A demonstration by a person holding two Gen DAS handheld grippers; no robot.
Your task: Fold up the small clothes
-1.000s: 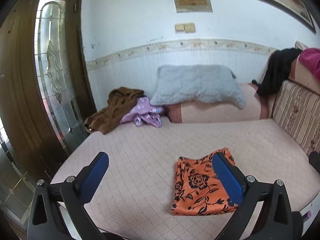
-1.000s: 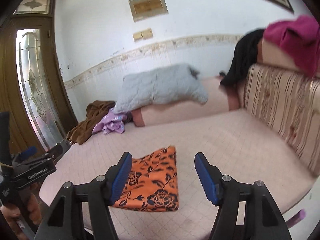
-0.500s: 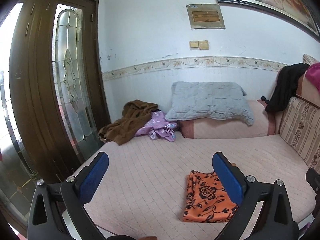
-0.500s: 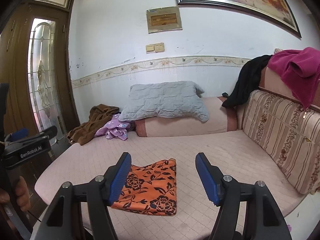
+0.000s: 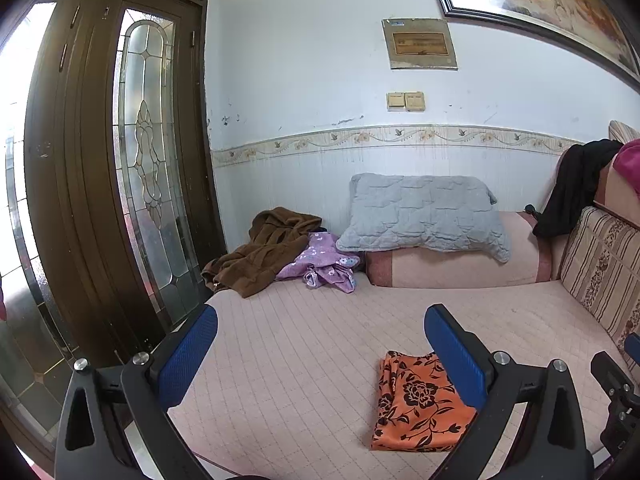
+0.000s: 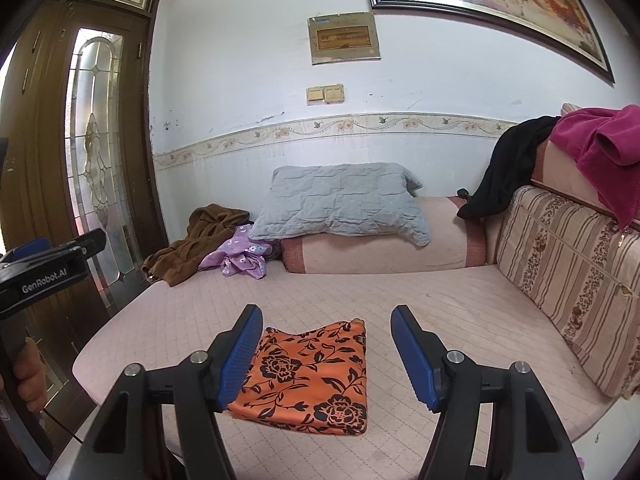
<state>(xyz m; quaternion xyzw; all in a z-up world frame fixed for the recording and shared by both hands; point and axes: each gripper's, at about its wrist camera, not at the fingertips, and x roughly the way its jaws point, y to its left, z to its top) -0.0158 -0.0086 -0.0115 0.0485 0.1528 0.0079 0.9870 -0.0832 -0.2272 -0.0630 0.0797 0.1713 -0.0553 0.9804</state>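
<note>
A folded orange cloth with a black flower print (image 5: 416, 404) lies flat near the front edge of the pink quilted sofa bed (image 5: 320, 344); it also shows in the right wrist view (image 6: 312, 380). My left gripper (image 5: 320, 344) is open and empty, held back from the bed, with the cloth behind its right finger. My right gripper (image 6: 326, 344) is open and empty, raised above the cloth. A crumpled purple garment (image 5: 320, 266) lies at the back left, also seen in the right wrist view (image 6: 240, 260).
A brown robe (image 5: 264, 252) lies beside the purple garment. A grey pillow (image 5: 424, 212) rests on a pink bolster. Black (image 6: 504, 168) and magenta (image 6: 600, 140) clothes hang over the striped backrest (image 6: 568, 272). A wooden glass door (image 5: 120, 184) stands left.
Both grippers have pulled back and tilted up from the bed, so the orange cloth looks smaller and lower. The cloth has stayed where it lay. Both grippers have stayed open.
</note>
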